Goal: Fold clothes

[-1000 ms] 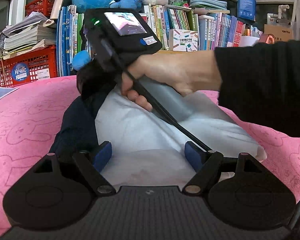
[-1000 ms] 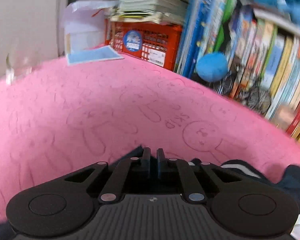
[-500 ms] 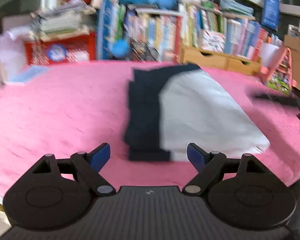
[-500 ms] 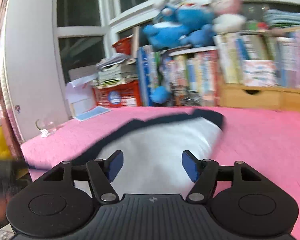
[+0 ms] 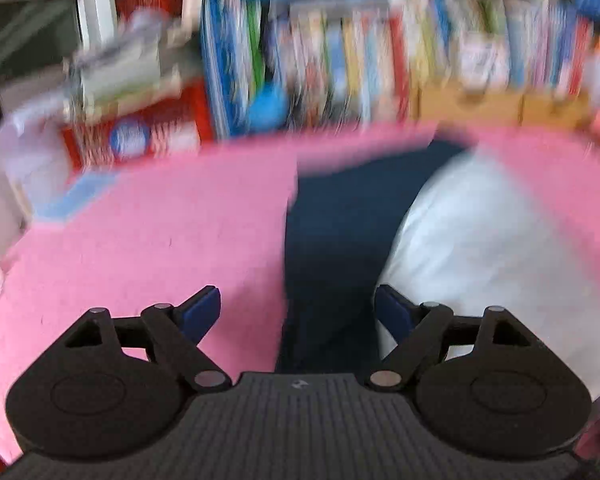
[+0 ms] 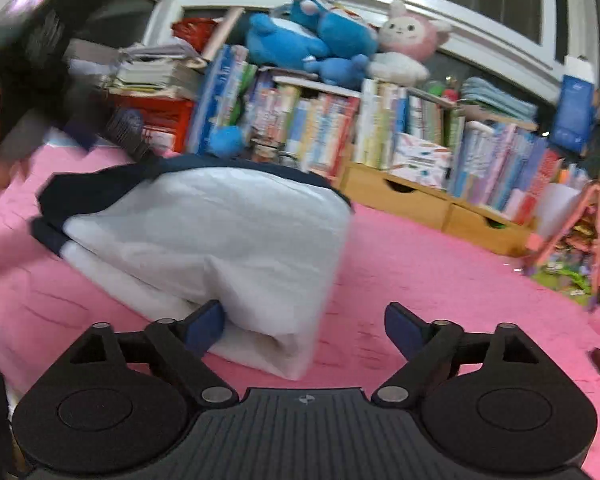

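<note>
- Pink cover (image 6: 420, 264) is seen spread under everything; it fills the ground ahead of both hand-held grippers. What it lies on cannot be told.
- Bookshelf (image 6: 380, 128) is seen far ahead of the right hand-held gripper, packed with books; blue plush toys (image 6: 300, 44) and a pink one are piled on top. In the left wrist view the same shelf is motion-blurred.
- Folded garment (image 6: 220, 232), white with navy edging, lies on the pink cover. Seen from the right hand-held gripper (image 6: 304, 324), it sits ahead and to the left, its near white corner just beside the left fingertip. Seen from the left hand-held gripper (image 5: 298, 308), the navy part (image 5: 332, 232) lies straight ahead between the fingers and the white part ahead-right.
- Red crate (image 5: 140, 136) is seen ahead-left of the left hand-held gripper, blurred.
- Left hand-held gripper: jaws spread wide, nothing held.
- Right hand-held gripper: jaws spread wide, nothing held.
</note>
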`<state>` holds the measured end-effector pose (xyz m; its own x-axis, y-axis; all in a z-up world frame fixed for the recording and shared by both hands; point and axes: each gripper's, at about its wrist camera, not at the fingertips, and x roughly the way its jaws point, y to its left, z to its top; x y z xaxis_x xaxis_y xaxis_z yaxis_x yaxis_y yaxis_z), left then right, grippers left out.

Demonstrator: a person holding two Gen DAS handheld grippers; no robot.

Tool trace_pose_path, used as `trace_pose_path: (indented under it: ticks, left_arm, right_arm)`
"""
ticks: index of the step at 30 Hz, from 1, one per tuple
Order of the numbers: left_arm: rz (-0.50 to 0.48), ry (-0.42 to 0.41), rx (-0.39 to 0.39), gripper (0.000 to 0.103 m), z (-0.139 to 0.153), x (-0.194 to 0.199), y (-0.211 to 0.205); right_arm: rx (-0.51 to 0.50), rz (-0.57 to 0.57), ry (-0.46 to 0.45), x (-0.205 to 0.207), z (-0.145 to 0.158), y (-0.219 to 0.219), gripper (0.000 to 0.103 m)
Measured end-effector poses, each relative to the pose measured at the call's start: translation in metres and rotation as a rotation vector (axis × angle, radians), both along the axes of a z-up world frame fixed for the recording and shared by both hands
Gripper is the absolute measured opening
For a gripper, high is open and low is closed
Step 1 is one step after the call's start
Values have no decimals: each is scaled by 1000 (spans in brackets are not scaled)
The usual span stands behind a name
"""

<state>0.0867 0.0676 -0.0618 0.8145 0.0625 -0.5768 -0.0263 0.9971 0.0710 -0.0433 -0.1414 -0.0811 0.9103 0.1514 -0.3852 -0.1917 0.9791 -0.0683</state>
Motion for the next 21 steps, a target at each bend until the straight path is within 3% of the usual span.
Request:
trace_pose_path:
  ticks: [2, 5, 7, 12, 17, 21]
  left_arm:
    - [3, 42, -34, 92, -19, -3, 14]
    - [7, 59, -87, 93, -23, -15, 26]
    - [-1, 51, -51, 93, -23, -22, 23]
    - [-33, 57, -2, 93, -15, -27, 27]
    - [-50, 61, 21, 93, -18, -38, 29]
    - [-32, 56, -9, 94, -20, -40, 31]
  right_arm:
    - [7, -46, 18, 2, -3, -9, 92]
    - [33, -108, 51, 6, -7, -24, 95]
    - [73, -104, 75, 9, -6, -30, 95]
    - [-59, -61, 25, -6, -3, -26, 96]
    - [45, -96, -16, -24, 10, -58, 96]
    - [145, -117, -61, -24, 27, -70, 96]
